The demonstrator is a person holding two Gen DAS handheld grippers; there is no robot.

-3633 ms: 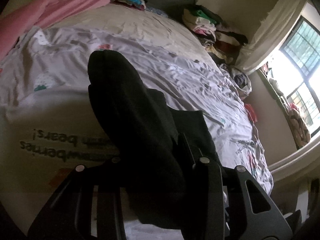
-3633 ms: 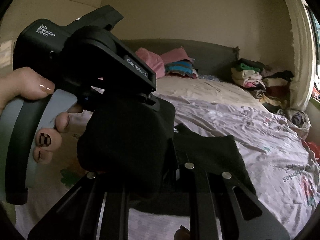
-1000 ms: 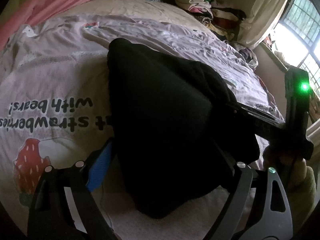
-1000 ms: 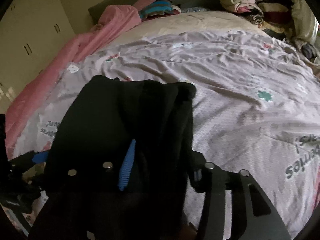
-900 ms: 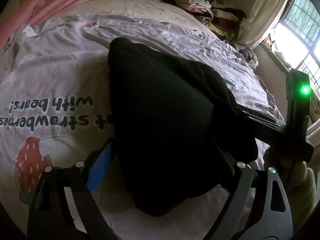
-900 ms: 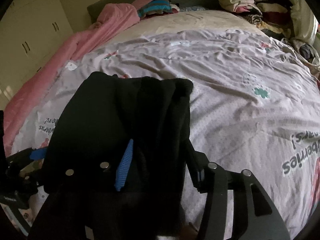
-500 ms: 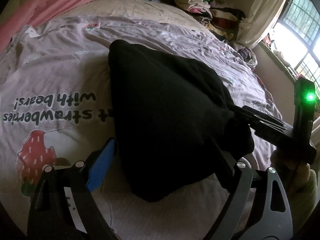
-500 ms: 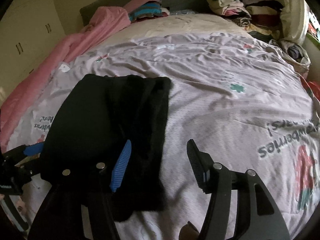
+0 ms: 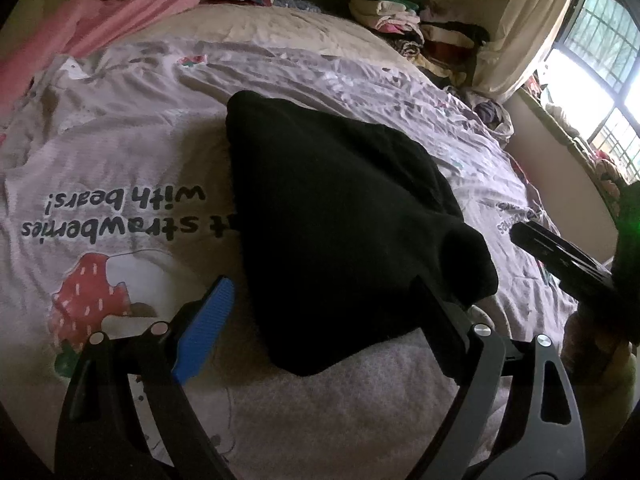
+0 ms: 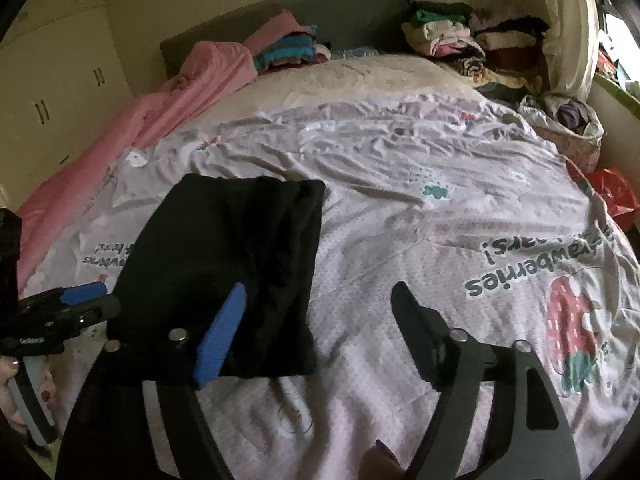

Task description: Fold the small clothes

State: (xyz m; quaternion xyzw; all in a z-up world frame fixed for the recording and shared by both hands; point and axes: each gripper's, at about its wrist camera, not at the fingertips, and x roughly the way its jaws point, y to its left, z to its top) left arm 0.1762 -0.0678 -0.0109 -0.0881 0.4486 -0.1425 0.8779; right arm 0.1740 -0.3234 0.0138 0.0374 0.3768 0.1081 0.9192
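black garment folded flat on the bed

the black garment (image 10: 224, 272) lies folded on the strawberry-print bedsheet (image 10: 440, 208), near its front left part. the right gripper (image 10: 320, 332) has just been opening, jaws spread with nothing between them. the left gripper (image 9: 320, 320) is spread wide too, its fingers either side of the garment's near edge, not pinching.

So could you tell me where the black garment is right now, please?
The black garment lies folded on the bedsheet, left of centre in the right wrist view, free of both open grippers.
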